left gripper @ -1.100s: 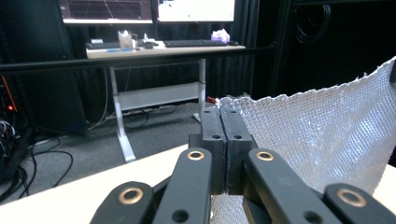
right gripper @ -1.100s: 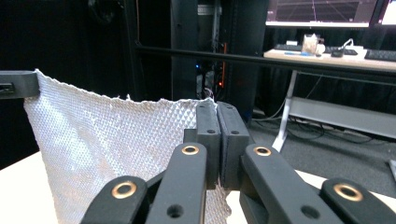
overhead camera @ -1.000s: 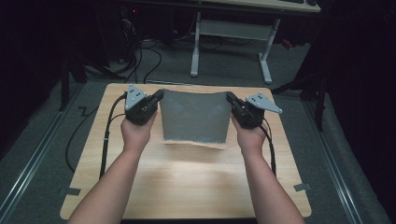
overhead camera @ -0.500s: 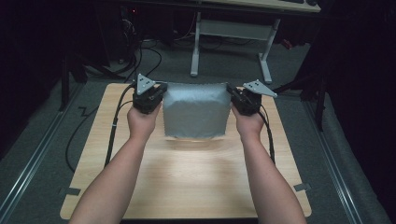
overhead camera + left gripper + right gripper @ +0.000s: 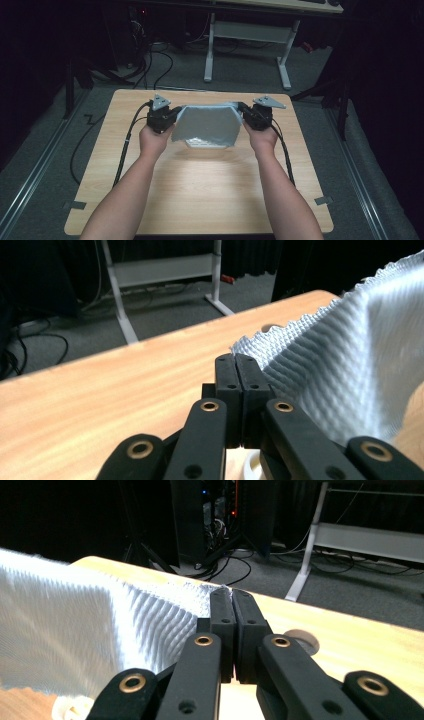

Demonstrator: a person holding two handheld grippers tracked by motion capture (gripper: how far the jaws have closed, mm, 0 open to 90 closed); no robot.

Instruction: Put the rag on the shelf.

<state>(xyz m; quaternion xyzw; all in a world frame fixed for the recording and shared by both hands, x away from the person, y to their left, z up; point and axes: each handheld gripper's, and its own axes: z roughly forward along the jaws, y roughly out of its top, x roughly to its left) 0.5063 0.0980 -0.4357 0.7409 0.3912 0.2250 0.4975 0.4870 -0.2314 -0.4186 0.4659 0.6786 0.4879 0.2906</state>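
The cloth (image 5: pixel 206 126) hides the bench (image 5: pixel 200 190) beneath it in the high view, along with most of a pale object whose edge shows under the cloth's lower hem. In the left gripper view the cloth (image 5: pixel 350 370) runs off the right edge. In the right gripper view the cloth (image 5: pixel 75 630) is blurred and cut off at the left.

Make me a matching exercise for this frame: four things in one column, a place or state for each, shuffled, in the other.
Things:
1. left gripper
2. right gripper
3. grey cloth
4. wooden table

Places or states:
A. stretched in the air between both grippers
B. shut on the cloth's corner at the right of the high view
C. under the lifted cloth
D. shut on the cloth's corner at the left of the high view

Pairs: 1-D, 2-B, 3-A, 4-C
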